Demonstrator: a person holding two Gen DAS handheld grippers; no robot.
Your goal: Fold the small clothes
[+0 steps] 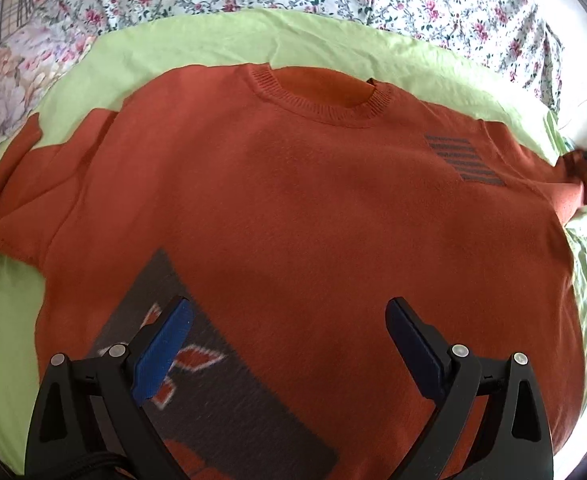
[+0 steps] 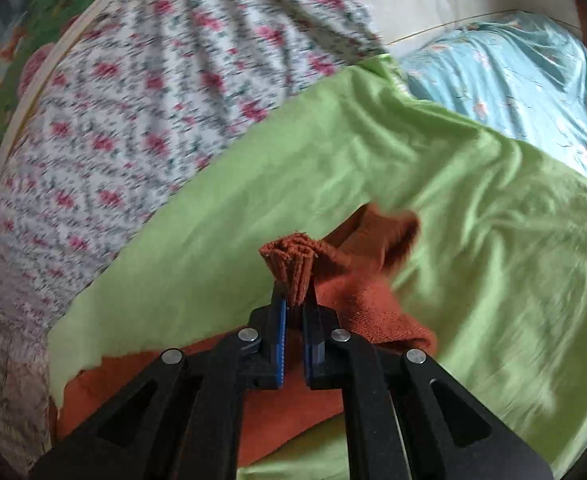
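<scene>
Orange sweater lay flat on green sheet. Right gripper jaws clenched on bunched sleeve cuff; left gripper jaws released above hem. Sleeve fold underway; next, carry cuff across chest.

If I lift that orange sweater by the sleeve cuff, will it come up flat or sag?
Likely sag: the sleeve cuff already bunches into folds where the right gripper pinches it. The orange sweater looks like soft knit lying limp on the green sheet, so the body should trail behind. The knit probably won't slip from the pads.
</scene>
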